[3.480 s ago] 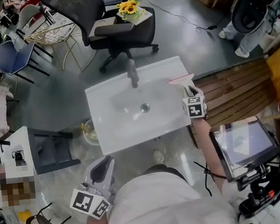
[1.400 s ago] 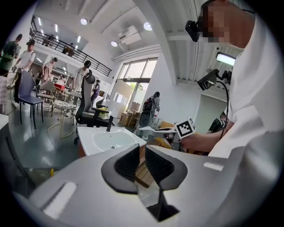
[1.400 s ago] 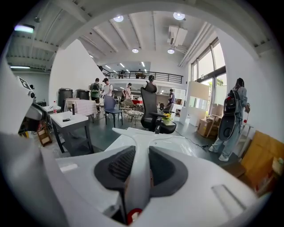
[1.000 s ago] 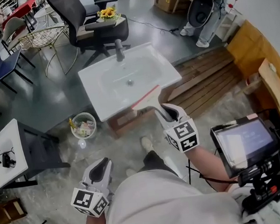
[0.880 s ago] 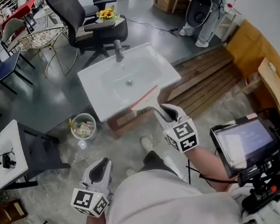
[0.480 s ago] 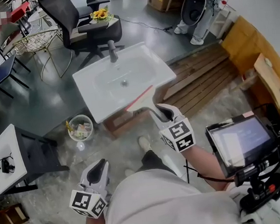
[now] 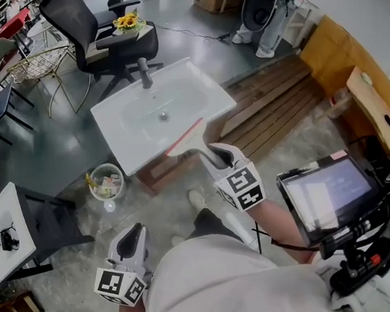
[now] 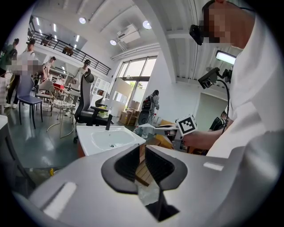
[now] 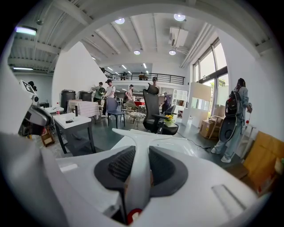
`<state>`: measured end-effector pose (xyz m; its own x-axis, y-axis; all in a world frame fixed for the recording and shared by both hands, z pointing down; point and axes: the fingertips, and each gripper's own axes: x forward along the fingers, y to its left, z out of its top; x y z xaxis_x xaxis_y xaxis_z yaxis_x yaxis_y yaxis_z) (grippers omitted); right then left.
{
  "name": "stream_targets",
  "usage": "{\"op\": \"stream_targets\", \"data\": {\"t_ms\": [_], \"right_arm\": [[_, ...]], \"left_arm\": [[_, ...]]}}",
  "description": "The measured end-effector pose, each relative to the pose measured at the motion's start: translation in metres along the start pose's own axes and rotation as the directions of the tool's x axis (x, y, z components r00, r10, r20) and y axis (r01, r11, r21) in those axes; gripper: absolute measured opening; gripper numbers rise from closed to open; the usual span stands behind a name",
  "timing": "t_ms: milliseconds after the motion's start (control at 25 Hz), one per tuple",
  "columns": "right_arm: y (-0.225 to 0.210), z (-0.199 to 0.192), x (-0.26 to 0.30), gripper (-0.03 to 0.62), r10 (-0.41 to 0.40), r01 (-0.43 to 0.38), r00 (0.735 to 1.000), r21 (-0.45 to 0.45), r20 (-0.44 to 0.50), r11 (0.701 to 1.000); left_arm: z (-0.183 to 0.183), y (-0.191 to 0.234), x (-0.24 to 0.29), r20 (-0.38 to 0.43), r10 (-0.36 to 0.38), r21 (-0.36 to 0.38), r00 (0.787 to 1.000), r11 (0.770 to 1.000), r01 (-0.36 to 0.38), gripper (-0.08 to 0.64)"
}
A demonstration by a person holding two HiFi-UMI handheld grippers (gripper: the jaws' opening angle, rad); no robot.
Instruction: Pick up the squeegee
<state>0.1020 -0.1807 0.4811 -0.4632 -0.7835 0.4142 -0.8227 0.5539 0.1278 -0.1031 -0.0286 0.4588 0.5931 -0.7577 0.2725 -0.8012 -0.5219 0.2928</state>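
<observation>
Squeegee (image 7: 188,139) lifted off sink (image 7: 196,93), R gripper (image 7: 216,160) clamped on its handle
Open floor (image 7: 151,204) in front of sink; bin (image 7: 103,181) front-left, wooden slats (image 7: 272,100) to its right, chair (image 7: 94,31) behind. Handle runs from jaws twd sink, blade crosswise over sink's front-right corner; earlier it lay on sink's right rim. L gripper (image 7: 131,244) low, jaws a narrow gap, empty

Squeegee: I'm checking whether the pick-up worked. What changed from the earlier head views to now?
The squeegee, which lay on the right rim of the sink with the right gripper at it, is now off the sink, held by its handle in that gripper and drawn back toward the person. The left gripper stayed low and empty.
</observation>
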Motion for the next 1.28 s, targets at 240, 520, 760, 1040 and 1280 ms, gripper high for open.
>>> {"op": "stream_targets", "data": {"t_ms": [240, 520, 760, 1040, 1280], "right_arm": [[-0.002, 0.001, -0.001, 0.101, -0.008, 0.008, 1.0, 0.004, 0.002, 1.0], [-0.005, 0.002, -0.002, 0.101, -0.021, 0.021, 1.0, 0.009, 0.0, 1.0], [-0.006, 0.004, -0.001, 0.101, -0.031, 0.032, 0.999, 0.01, -0.007, 0.999], [-0.062, 0.0, 0.043, 0.101, -0.014, 0.014, 1.0, 0.025, -0.013, 1.0], [-0.12, 0.005, 0.09, 0.101, -0.009, 0.01, 1.0, 0.032, -0.015, 0.999]], "left_arm": [[0.0, 0.0, 0.003, -0.004, -0.01, -0.002, 1.0, 1.0, 0.01, 0.046], [0.003, 0.0, 0.008, -0.011, -0.025, -0.001, 1.0, 1.0, 0.025, 0.046], [0.003, 0.007, 0.007, -0.004, -0.039, 0.003, 0.999, 0.999, 0.039, 0.046], [0.023, 0.017, 0.07, -0.034, 0.001, -0.003, 0.999, 1.0, -0.001, 0.046], [0.048, 0.033, 0.131, -0.032, 0.026, 0.008, 0.999, 1.0, -0.026, 0.046]]}}
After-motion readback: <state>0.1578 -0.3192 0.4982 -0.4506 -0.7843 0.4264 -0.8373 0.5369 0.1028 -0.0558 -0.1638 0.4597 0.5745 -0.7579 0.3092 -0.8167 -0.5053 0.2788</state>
